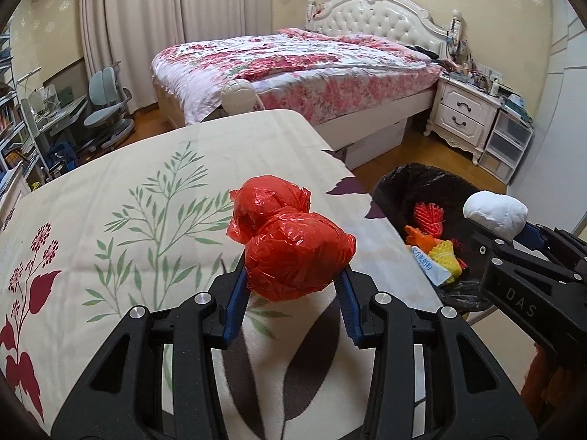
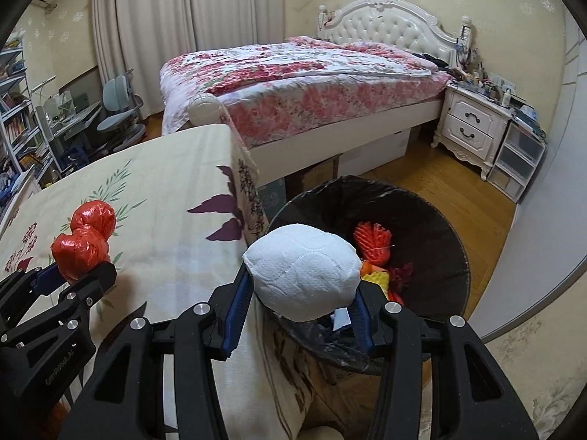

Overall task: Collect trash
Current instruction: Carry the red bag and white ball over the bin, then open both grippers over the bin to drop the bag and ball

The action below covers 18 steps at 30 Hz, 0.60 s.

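Note:
My left gripper [image 1: 293,275] is shut on a crumpled red plastic bag [image 1: 290,245], held above the cloth-covered table [image 1: 128,198]. My right gripper [image 2: 302,295] is shut on a white paper wad [image 2: 302,278], held at the near left rim of the black-lined trash bin [image 2: 433,220]. The bin stands on the floor off the table's right edge and holds red, orange and yellow scraps [image 2: 372,240]. In the left wrist view the right gripper [image 1: 513,236] with the white wad [image 1: 495,214] is at the right, over the bin [image 1: 407,179]. The right wrist view shows the red bag [image 2: 86,242] at the left.
A bed with a floral cover [image 2: 304,84] lies beyond the table. A white nightstand [image 2: 473,124] and plastic drawers [image 2: 521,161] stand at the right wall. A desk, chair [image 1: 106,110] and bookshelves fill the left. Wood floor [image 2: 447,183] lies between bin and nightstand.

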### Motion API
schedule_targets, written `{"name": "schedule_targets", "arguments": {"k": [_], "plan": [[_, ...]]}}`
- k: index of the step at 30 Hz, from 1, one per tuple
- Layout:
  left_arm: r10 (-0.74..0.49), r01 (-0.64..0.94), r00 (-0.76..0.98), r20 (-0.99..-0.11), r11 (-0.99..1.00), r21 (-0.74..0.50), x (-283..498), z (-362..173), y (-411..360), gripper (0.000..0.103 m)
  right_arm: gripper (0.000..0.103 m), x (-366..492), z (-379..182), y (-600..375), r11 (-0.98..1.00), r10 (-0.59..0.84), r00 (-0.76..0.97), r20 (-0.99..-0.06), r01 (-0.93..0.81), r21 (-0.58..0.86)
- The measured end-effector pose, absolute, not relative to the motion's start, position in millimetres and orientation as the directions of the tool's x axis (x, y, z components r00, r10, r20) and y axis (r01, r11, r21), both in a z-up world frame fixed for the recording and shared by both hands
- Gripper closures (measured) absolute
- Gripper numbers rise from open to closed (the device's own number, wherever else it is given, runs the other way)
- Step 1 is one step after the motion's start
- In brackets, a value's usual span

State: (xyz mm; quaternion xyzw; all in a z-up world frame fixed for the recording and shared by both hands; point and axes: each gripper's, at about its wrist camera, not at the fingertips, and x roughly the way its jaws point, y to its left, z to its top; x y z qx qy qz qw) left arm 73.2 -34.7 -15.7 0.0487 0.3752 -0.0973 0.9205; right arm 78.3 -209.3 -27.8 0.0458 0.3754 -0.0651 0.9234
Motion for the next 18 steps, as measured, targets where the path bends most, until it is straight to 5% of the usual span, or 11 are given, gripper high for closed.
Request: {"name": "schedule_targets", "arguments": {"k": [18], "plan": [[-0.216,0.324,0.704,-0.677,0.945,0.035,107,-17,-118,0.061,0.055,94,-39,-270,0.951,-0.213,0.697,-0.685,0.308,0.018]]}}
